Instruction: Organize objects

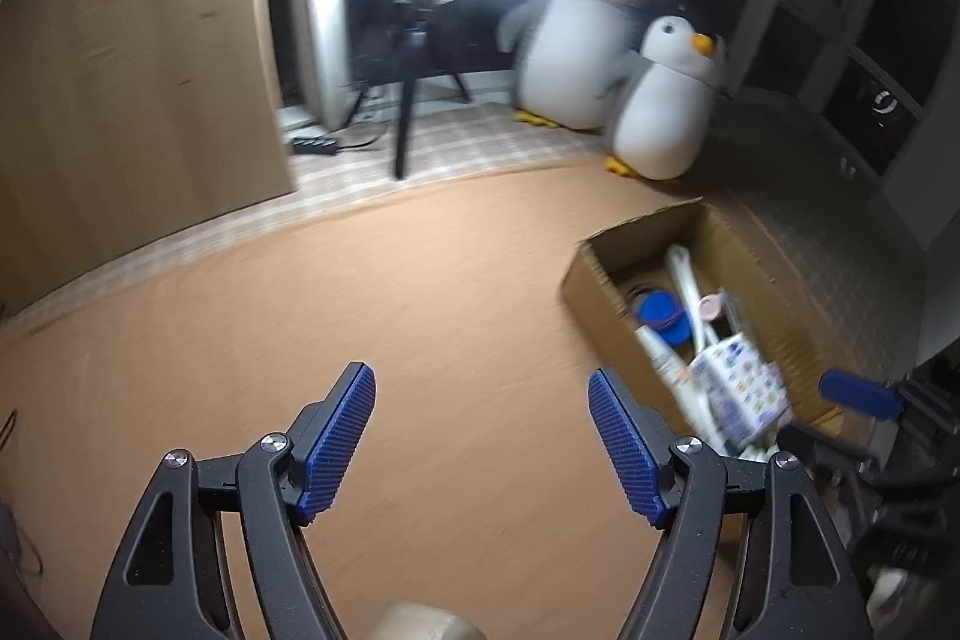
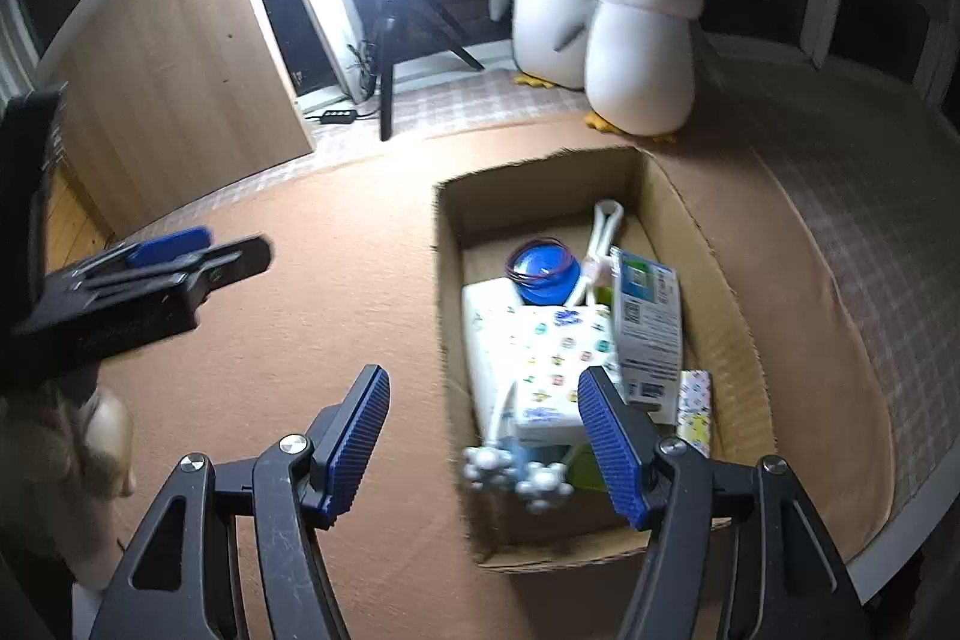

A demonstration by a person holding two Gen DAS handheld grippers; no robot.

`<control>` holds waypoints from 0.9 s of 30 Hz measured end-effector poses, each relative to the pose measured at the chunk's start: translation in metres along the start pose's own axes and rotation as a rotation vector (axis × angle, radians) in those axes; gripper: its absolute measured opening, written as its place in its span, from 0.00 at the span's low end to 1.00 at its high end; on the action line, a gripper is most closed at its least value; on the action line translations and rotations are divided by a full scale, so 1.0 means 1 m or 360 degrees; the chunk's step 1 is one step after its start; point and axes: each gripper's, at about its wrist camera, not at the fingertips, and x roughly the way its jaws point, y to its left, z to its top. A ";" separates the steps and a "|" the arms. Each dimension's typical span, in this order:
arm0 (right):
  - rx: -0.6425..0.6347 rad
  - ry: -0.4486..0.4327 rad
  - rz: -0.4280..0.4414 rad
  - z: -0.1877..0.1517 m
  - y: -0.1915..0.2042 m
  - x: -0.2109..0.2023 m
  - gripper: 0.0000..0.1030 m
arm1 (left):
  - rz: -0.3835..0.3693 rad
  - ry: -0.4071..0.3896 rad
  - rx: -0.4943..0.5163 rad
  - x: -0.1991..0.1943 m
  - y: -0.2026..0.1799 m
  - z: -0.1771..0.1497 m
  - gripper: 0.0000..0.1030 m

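Both the left gripper (image 1: pixel 482 436) and right gripper (image 2: pixel 483 439) gape empty. The cardboard box (image 2: pixel 735 334), at two o'clock, looks light but flimsy; grasp a stiff rim.

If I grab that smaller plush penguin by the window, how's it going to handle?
The smaller plush penguin looks soft, so it would probably squash under the pads. Likely light for its bulk. Its rounded body on small feet suggests that it may topple if pushed high.
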 end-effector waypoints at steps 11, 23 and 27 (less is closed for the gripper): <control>-0.0144 -0.0017 0.0088 -0.010 0.074 0.003 0.61 | 0.0149 -0.0049 -0.0137 -0.072 0.064 -0.070 0.75; -0.0305 -0.0064 0.0123 -0.043 0.153 -0.003 0.62 | 0.0278 -0.0038 -0.0356 -0.121 0.130 -0.137 0.76; -0.0340 -0.0054 0.0138 -0.049 0.167 -0.001 0.63 | 0.0309 -0.0034 -0.0376 -0.128 0.141 -0.150 0.76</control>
